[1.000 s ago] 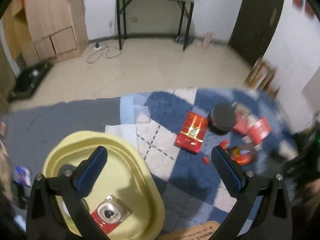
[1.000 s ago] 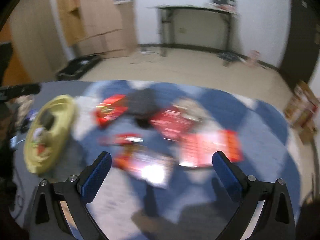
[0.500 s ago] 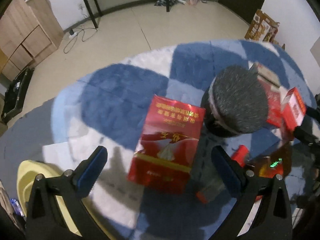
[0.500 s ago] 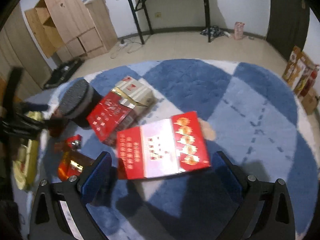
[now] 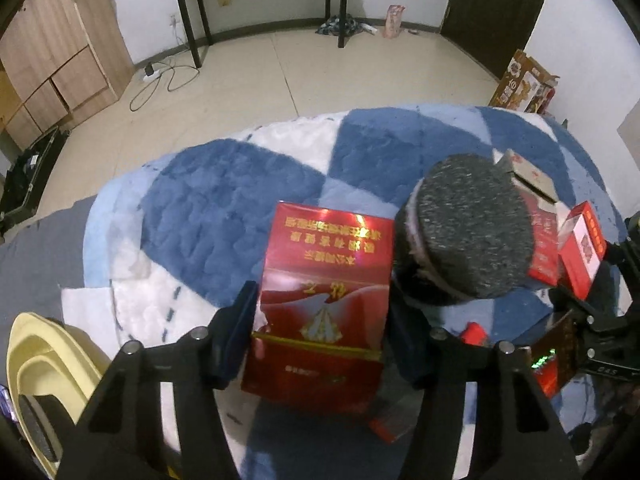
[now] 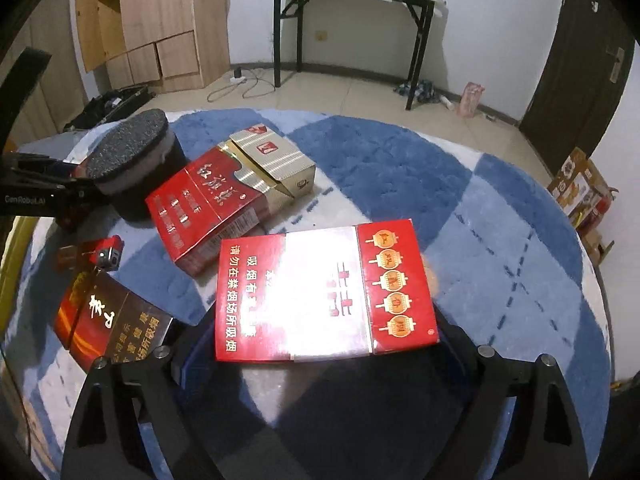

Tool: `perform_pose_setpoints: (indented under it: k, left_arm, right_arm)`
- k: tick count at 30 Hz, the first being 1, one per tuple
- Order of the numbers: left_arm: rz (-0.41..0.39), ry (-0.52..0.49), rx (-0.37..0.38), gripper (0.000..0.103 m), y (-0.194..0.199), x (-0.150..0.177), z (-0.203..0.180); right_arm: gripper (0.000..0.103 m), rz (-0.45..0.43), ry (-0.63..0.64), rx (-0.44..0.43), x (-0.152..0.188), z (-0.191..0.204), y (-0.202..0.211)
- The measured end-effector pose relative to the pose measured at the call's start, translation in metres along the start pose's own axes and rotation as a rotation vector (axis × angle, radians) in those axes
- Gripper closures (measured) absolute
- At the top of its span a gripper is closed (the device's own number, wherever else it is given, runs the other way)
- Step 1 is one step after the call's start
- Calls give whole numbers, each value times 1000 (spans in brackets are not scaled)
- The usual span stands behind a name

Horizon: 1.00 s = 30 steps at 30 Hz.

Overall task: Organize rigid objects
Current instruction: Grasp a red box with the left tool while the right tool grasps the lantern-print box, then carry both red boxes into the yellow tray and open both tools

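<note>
A red box with gold lettering (image 5: 324, 280) lies on the blue and white rug. My left gripper (image 5: 320, 316) straddles it from above; its jaws are closing, and both pads touch the box's long sides. In the right wrist view a red and white box with lantern prints (image 6: 324, 292) sits lengthwise between the fingers of my right gripper (image 6: 324, 340). Those jaws are closing too, with the fingers at the box's two short ends and mostly hidden under it. The yellow tray (image 5: 48, 364) shows at the lower left of the left wrist view.
A black round tub with a speckled grey lid (image 5: 472, 236) stands right beside the left gripper. An open red and gold pack (image 6: 224, 200), a dark brown pack (image 6: 108, 320) and a small red lighter (image 6: 108, 256) lie on the rug. Bare floor, a black table and wooden cabinets lie beyond.
The left gripper swung from over the yellow tray to the red box and came down. Both grippers' fingers have since closed in from wide open onto the boxes between them.
</note>
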<state>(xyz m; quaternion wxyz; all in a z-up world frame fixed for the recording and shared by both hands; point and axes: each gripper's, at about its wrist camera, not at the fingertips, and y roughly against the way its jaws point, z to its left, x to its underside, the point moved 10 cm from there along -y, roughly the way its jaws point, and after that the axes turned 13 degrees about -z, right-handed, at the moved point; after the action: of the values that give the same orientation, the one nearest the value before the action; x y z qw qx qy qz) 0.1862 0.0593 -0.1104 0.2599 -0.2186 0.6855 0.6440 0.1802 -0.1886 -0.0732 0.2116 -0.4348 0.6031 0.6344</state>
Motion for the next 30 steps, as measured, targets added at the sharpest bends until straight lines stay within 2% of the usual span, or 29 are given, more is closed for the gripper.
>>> perform_pose_setpoints:
  k: [5,9,12,14,18,22,27,30]
  left_arm:
    - [-15,72,21,43,34,-12,17]
    - [-35,108,18,44,87,-15,38]
    - [-73,189,16,44,134,-8,65]
    - [-95,201,-7,44,162,-2,88]
    - [-109,204,-109,44,206,18,148]
    - [-79,263,-187,44,229,63,209]
    - [-9,321,-177,44,213,122,232]
    - [50,317,-171,44,194,158,240]
  right_arm:
    - [13,-41,-87,0,-13,-18,24]
    - [13,-79,-139,-11,-22,-30,49]
    - [13,-109,-133,-37,-29,-20,71]
    - [13,-145,-96,-76,-41,-3,97]
    - [13,-202,30,-221,-62,75,139]
    - [13,-176,102,-413,-71,179,151]
    - [13,-96,160,-544,-75,279,125]
    - [13,-33,265,-533,-68,326,97]
